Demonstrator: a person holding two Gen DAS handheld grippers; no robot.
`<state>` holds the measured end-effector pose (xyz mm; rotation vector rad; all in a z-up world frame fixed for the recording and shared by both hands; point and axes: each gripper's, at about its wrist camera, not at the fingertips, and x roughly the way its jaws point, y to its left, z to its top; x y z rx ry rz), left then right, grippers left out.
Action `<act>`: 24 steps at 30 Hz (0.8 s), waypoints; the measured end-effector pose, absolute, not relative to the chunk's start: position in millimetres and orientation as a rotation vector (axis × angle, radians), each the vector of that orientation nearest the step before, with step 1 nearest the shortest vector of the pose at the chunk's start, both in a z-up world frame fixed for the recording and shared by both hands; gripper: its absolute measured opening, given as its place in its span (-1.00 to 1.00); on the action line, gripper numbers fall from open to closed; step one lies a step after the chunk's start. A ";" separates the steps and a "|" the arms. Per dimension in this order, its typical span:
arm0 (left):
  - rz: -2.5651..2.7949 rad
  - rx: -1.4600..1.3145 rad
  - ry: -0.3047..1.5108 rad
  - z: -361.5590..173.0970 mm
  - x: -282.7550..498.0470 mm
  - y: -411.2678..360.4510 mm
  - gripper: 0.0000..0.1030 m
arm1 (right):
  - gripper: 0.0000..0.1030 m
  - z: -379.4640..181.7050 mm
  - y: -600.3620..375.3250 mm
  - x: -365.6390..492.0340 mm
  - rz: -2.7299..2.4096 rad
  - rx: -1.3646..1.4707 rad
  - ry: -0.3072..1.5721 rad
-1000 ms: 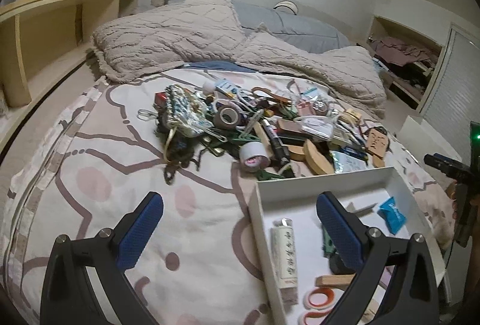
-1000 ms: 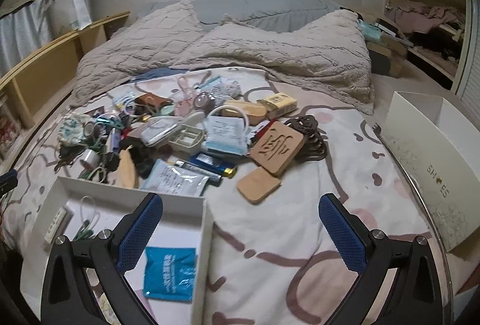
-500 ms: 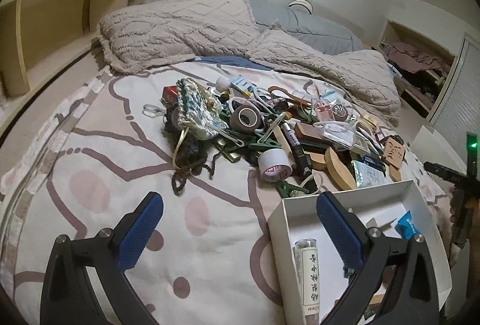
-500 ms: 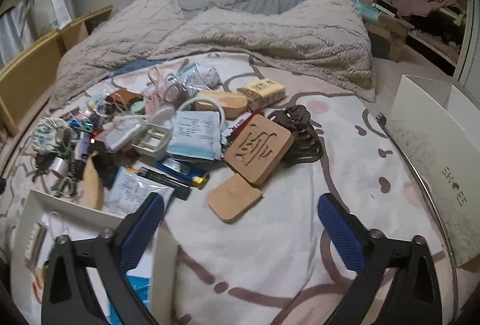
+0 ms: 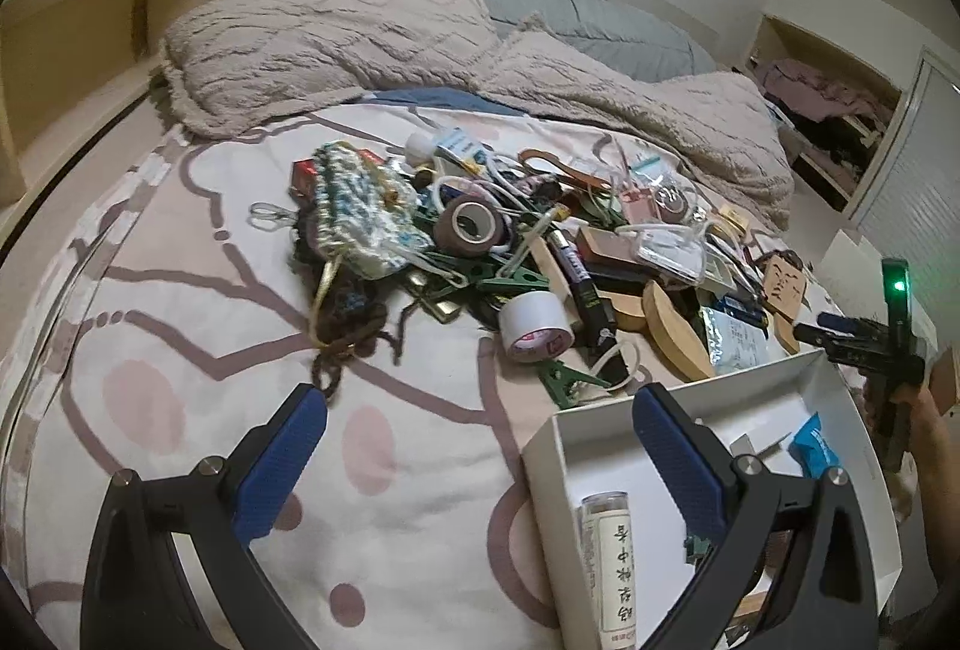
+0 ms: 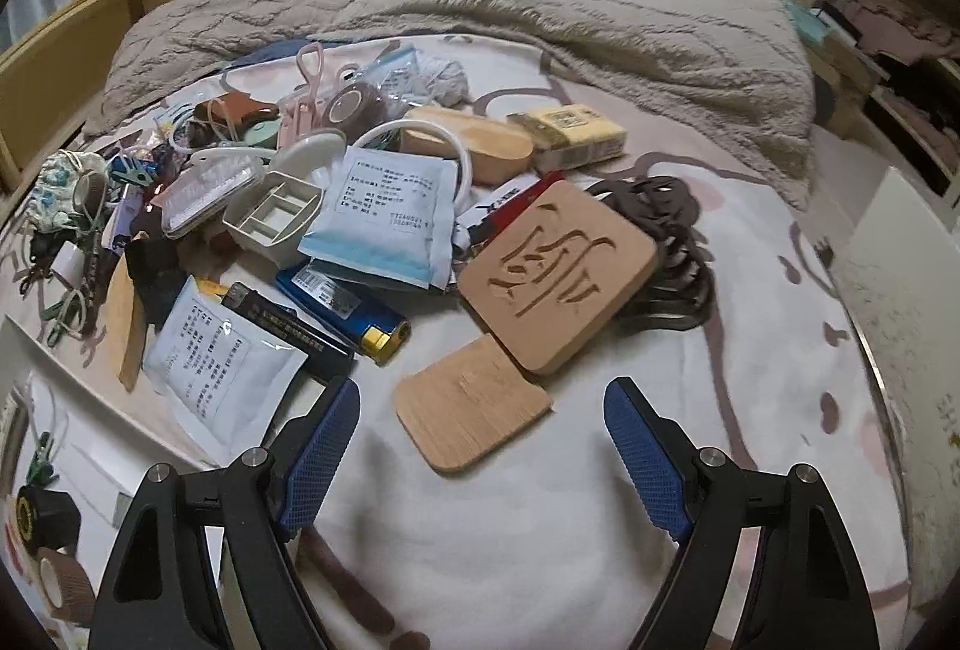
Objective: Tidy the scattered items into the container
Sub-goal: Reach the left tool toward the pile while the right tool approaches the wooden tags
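A heap of small items lies on the bed. In the left wrist view I see a white tape roll [image 5: 536, 329], a brown tape roll [image 5: 471, 225] and a crocheted pouch [image 5: 354, 206]. The white box [image 5: 606, 413] sits at the lower right and holds a labelled tube [image 5: 609, 566] and a blue packet [image 5: 817, 449]. My left gripper [image 5: 480, 461] is open and empty above the sheet beside the box. My right gripper [image 6: 480, 455] is open and empty, low over a small plain wooden coaster [image 6: 471, 401]. A carved wooden coaster [image 6: 561, 269] and a blue lighter [image 6: 345, 305] lie just beyond.
A beige blanket [image 6: 480, 2] is bunched at the far end of the bed. Wooden shelving [image 5: 90, 26] runs along the left. A white box lid [image 6: 900, 326] stands at the bed's right edge. The white box's corner [image 6: 60, 446] shows at lower left.
My right gripper has moved forward and down toward the wooden coasters, leaving the box behind. My left gripper has shifted left, away from the box and toward the heap.
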<state>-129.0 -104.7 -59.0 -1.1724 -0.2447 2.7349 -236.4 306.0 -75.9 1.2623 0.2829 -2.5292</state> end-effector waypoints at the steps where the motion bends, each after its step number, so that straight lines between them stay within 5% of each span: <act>1: 2.723 -1.180 -0.235 -59.1 -131.7 -102.6 0.99 | 0.47 -76.7 307.4 -239.0 -2.523 1.272 0.268; 14: 2.604 -1.241 -0.216 -57.1 -165.0 -79.9 0.99 | 0.46 -88.4 326.9 -254.2 -2.424 1.344 0.009; 24: 2.536 -1.330 -0.262 -61.2 -188.6 -74.2 0.96 | 0.34 -96.1 323.9 -260.6 -2.365 1.306 0.086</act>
